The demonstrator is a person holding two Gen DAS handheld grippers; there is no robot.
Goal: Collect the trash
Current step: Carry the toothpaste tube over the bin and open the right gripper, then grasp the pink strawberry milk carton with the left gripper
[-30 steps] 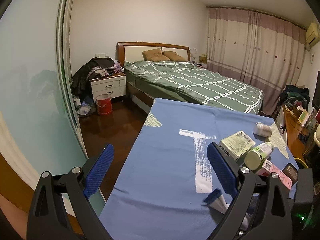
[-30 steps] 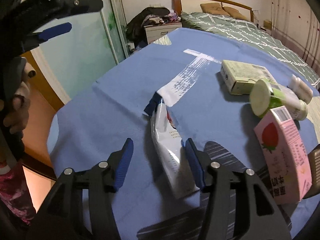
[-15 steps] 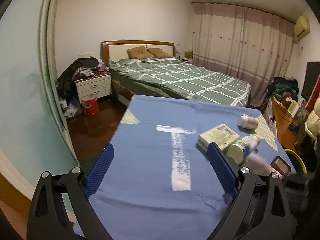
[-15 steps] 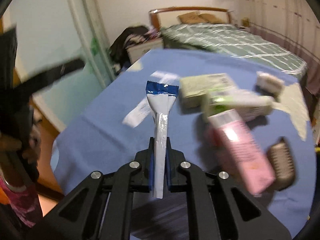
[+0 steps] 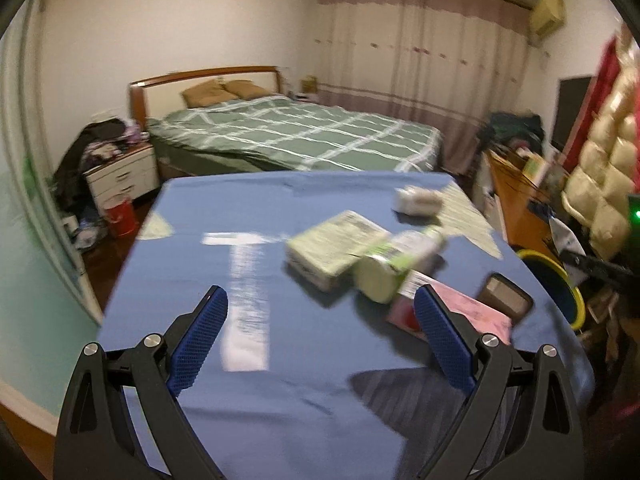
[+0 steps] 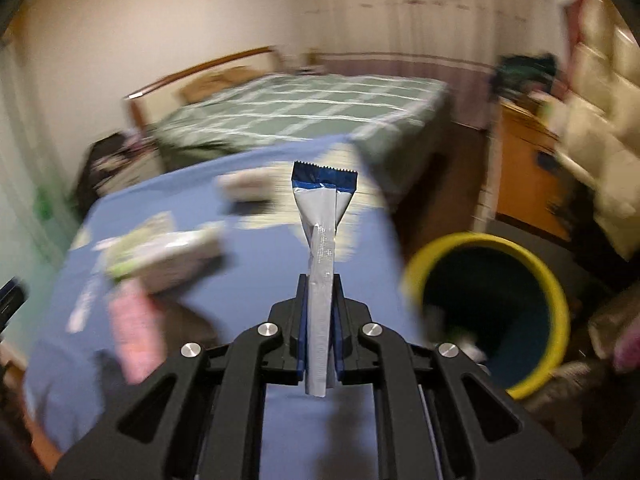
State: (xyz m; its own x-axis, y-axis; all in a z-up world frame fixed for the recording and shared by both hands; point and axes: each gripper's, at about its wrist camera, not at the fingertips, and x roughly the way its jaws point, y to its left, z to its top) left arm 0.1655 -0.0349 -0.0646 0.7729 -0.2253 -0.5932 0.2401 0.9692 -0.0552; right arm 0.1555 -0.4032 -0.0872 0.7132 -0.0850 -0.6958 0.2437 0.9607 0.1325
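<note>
My right gripper is shut on a silver wrapper with a blue end, which stands up out of the jaws above the blue table. A yellow-rimmed bin stands on the floor just right of the table, with some rubbish inside. My left gripper hangs open over the blue table, nothing between its pads. Ahead of it lie a green box, a green-capped bottle, a pink carton and a small white jar. The yellow-rimmed bin shows at the right.
A dark flat device lies at the table's right edge. A bed stands beyond the table, a nightstand with clothes and a red bucket to its left. A wooden desk and cluttered bags crowd the right side.
The right gripper closed on the wrapper, lifted it off the table and swung right toward the bin. The left gripper swung right along the table, still open.
</note>
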